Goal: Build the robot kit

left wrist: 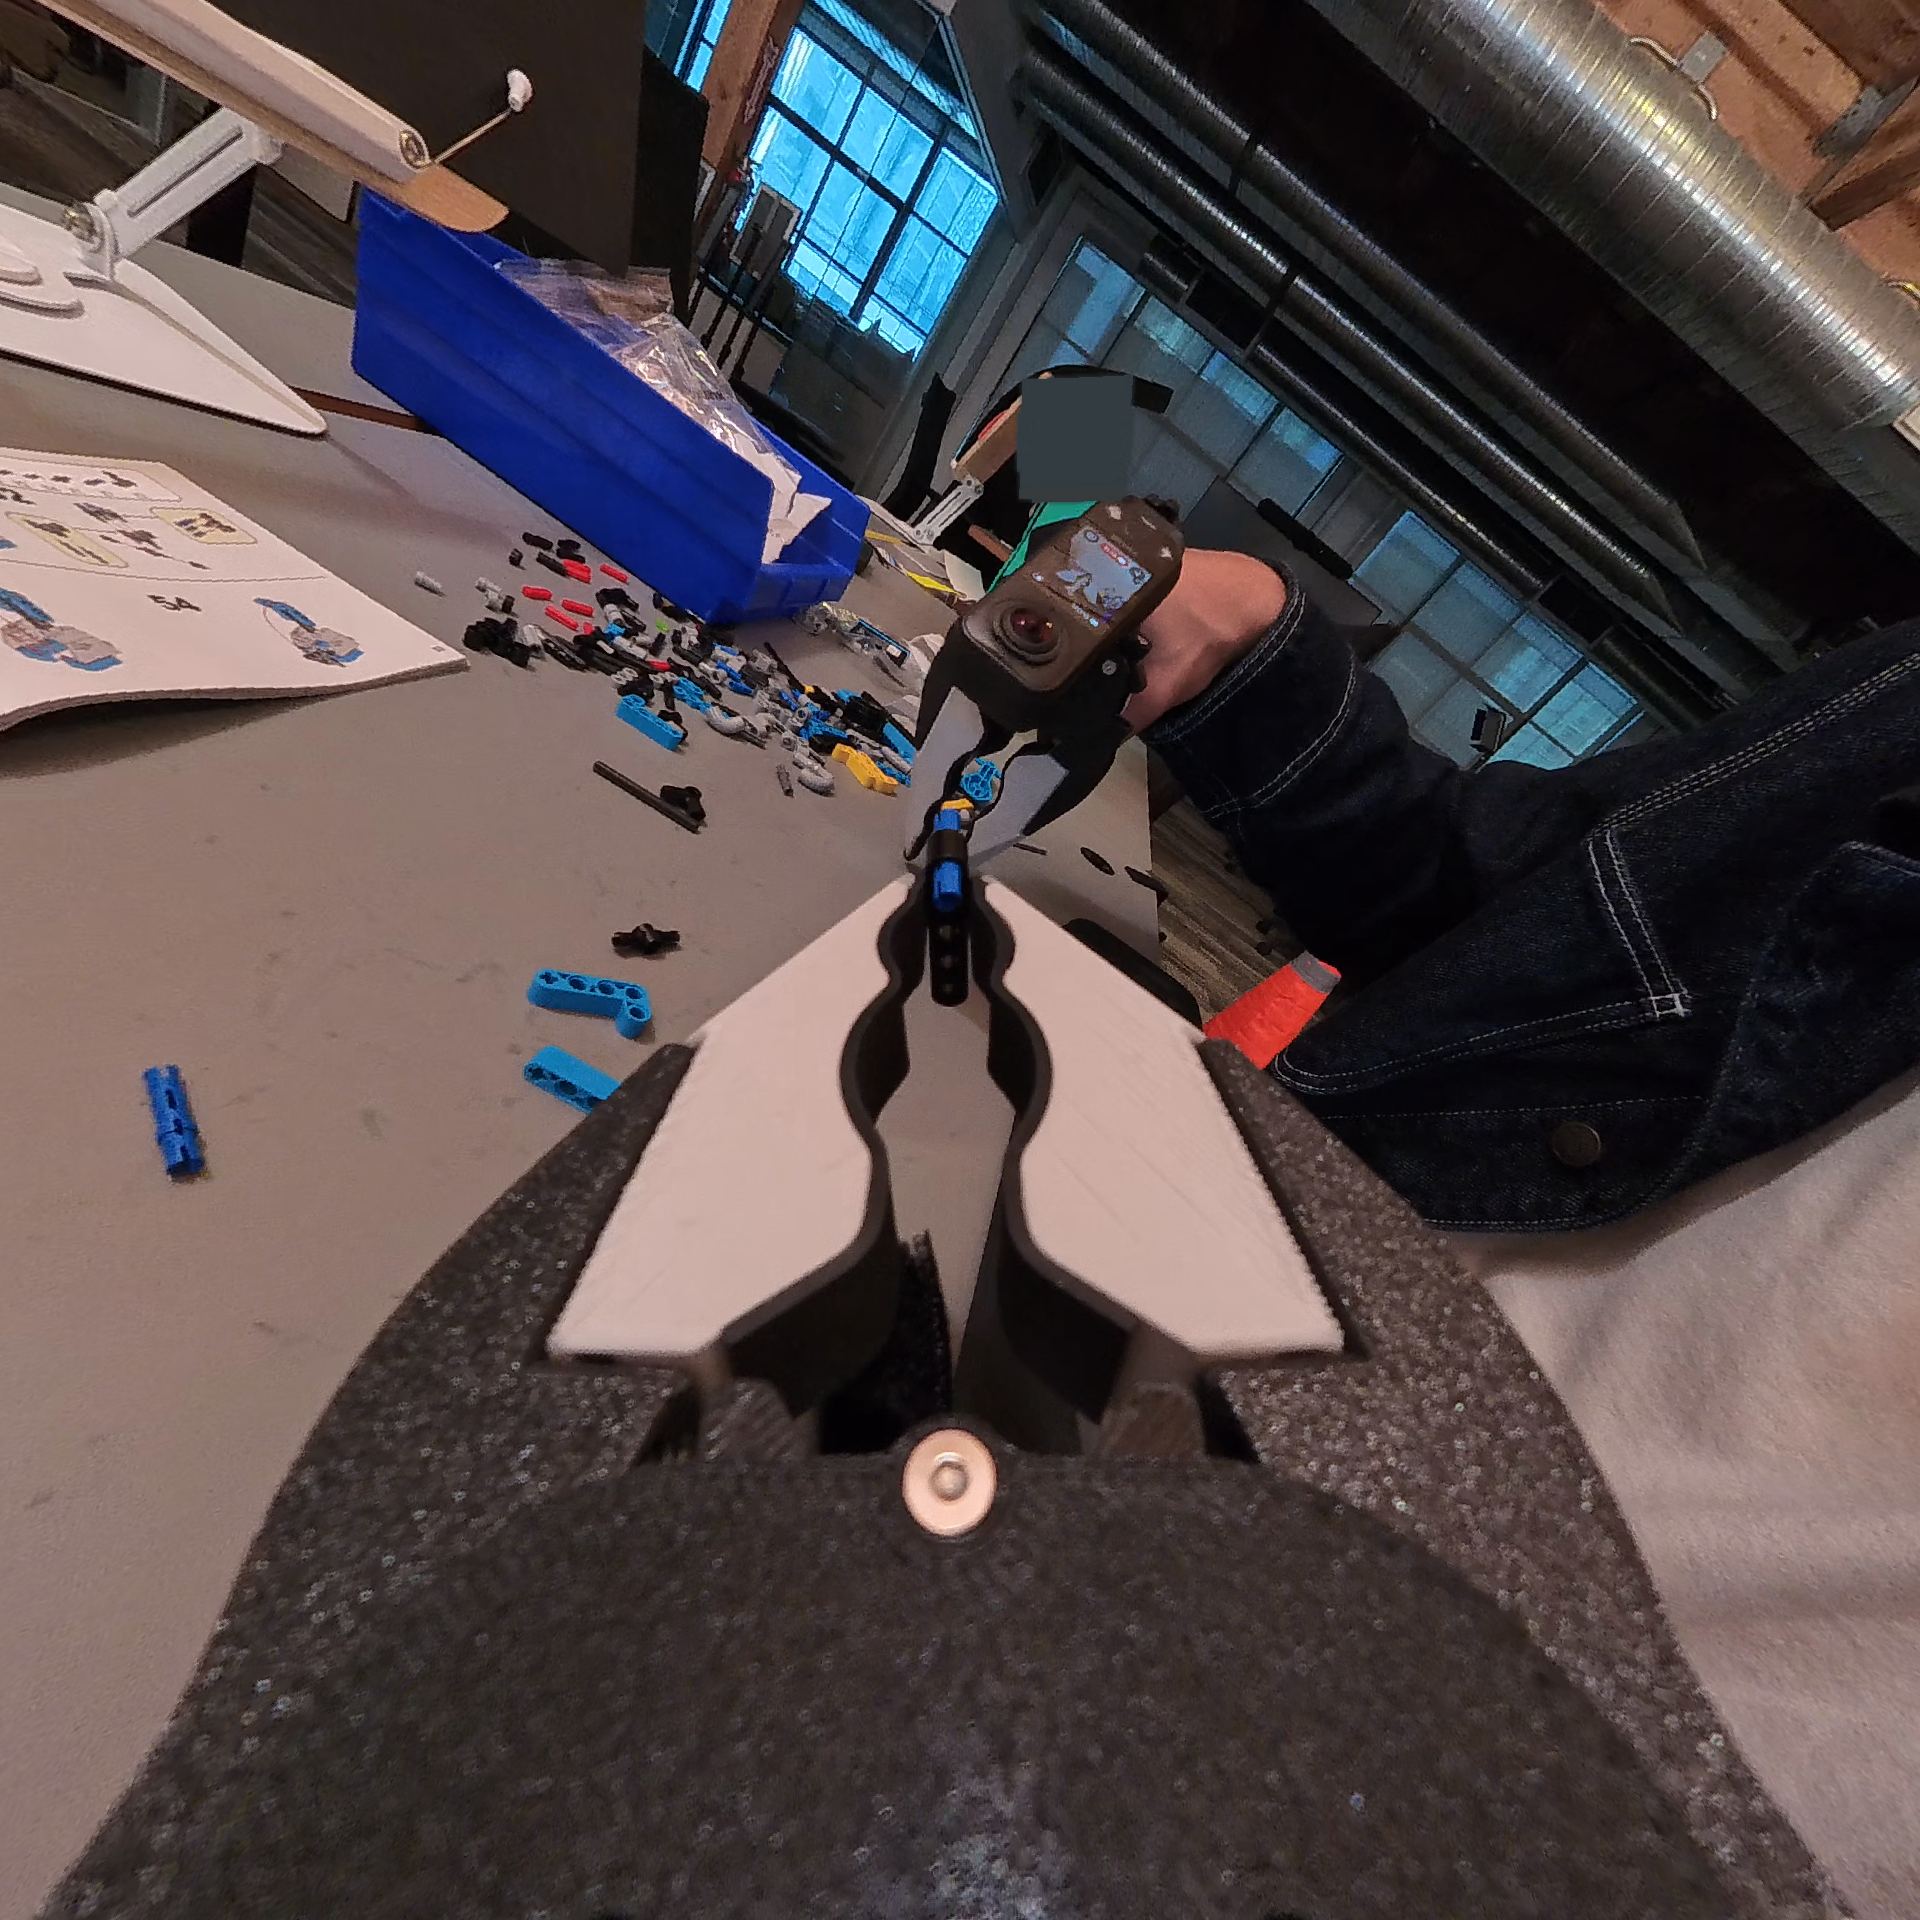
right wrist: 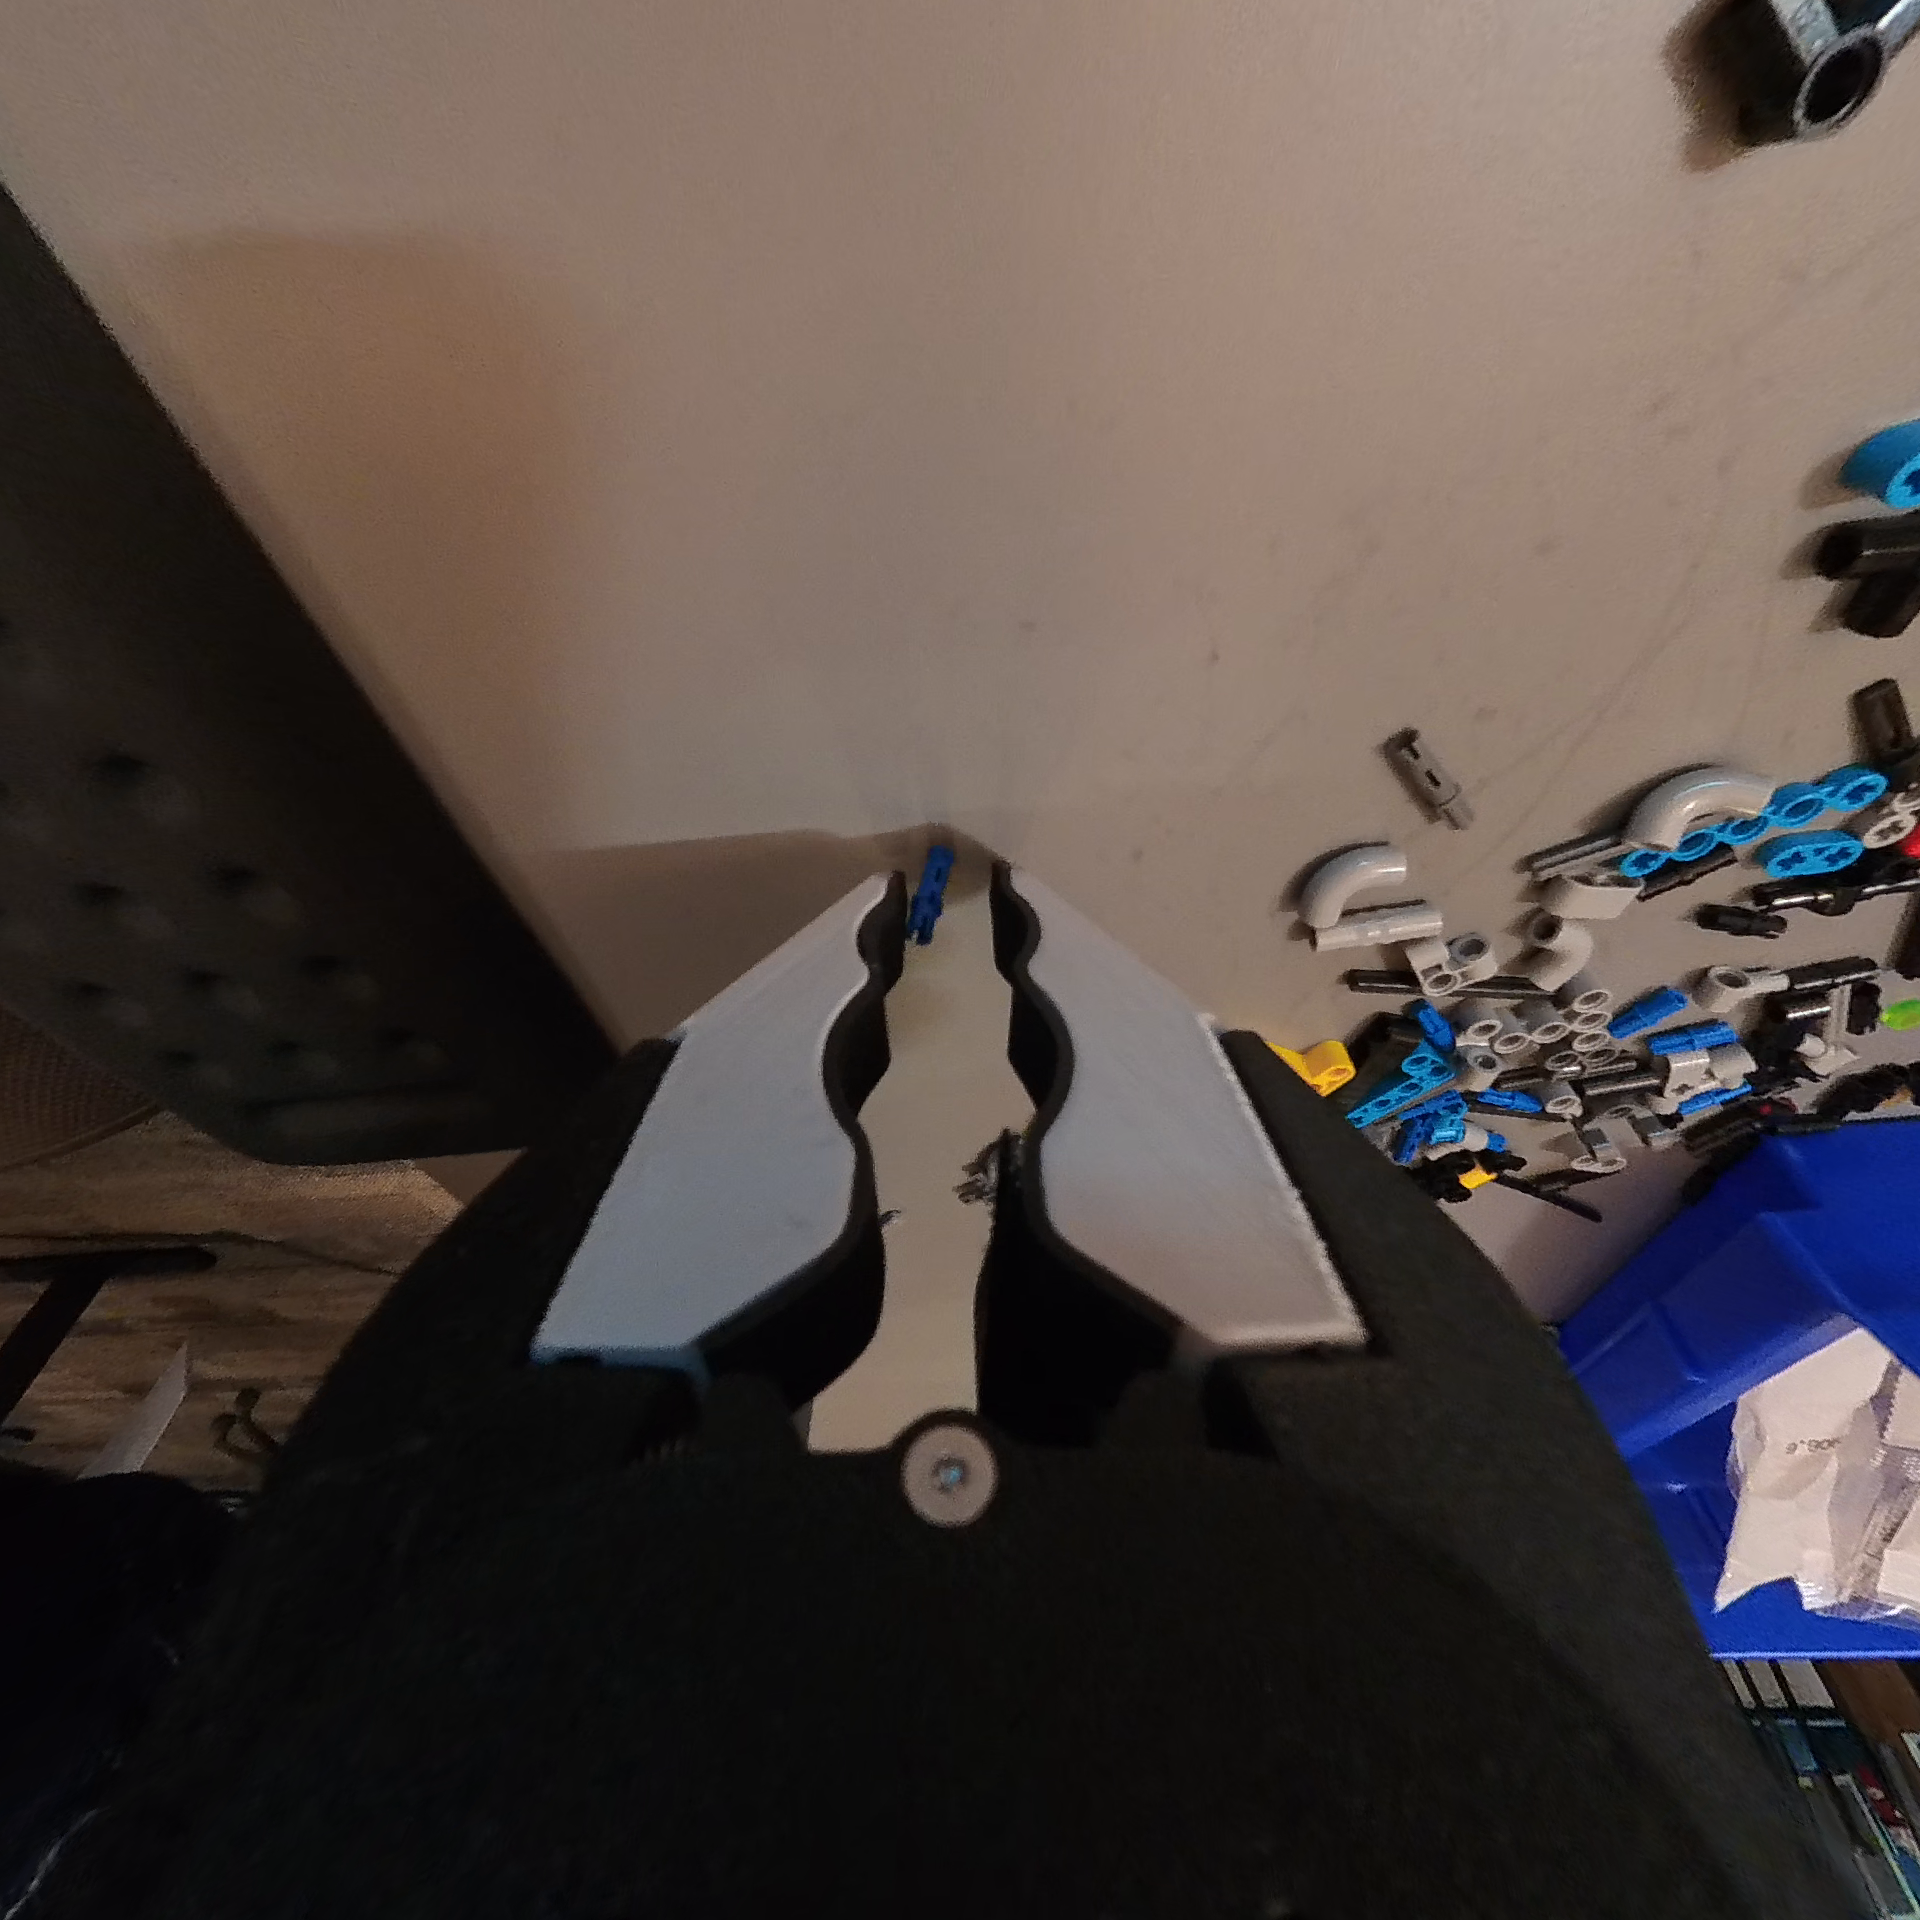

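Note:
My left gripper [left wrist: 948,899] is shut on a short black beam with holes [left wrist: 948,966] that stands up between its tips. A blue pin [left wrist: 945,881] sits on the beam's top end. My right gripper [left wrist: 945,852], held by a hand in a denim sleeve [left wrist: 1455,914], points down at that top end from just beyond it. In the right wrist view the right gripper [right wrist: 945,883] is narrowly open over the grey table [right wrist: 935,416]. A small blue pin [right wrist: 931,891] lies against its left fingertip, clear of the right one.
A pile of small blue, black, grey and red pieces [left wrist: 727,675] [right wrist: 1558,1039] lies beside a blue bin [left wrist: 582,416] [right wrist: 1714,1299] holding plastic bags. An open instruction booklet [left wrist: 156,592] lies far left. Loose blue beams [left wrist: 587,997], a blue pin [left wrist: 175,1120] and a black axle [left wrist: 644,795] lie nearer. My hands' fingertips stand some 30 centimeters from each other.

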### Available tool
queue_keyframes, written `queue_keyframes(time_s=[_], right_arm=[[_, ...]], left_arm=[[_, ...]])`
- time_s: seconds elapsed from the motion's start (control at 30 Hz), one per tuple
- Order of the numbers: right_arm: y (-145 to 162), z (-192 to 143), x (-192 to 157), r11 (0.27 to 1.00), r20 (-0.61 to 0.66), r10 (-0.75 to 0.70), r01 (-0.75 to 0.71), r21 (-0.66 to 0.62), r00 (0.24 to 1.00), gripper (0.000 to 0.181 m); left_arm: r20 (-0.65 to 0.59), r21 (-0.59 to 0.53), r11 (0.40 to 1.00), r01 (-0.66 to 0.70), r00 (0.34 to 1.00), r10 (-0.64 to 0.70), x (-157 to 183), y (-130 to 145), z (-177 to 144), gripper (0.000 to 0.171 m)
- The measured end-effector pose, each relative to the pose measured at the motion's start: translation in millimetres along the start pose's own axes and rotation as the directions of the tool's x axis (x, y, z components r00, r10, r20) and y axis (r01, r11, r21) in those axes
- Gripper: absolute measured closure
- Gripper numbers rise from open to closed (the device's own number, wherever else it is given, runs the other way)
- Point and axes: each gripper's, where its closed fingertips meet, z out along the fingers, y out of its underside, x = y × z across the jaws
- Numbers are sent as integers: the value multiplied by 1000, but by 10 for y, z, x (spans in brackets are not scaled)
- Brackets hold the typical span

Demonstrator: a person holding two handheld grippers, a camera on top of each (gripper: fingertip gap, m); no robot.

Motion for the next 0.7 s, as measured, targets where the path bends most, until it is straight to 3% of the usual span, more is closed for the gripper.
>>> queue_keyframes(time_s=[0.37,0.7], right_arm=[[-17,-32,20,999,-22,-8,9,43,1000,165],[-38,-78,-4,974,-48,-7,18,225,999,163]], left_arm=[[0,1,1000,-1,1000,1,3,-1,0,165],[-3,2,1000,-1,1000,1,7,-4,1,165]])
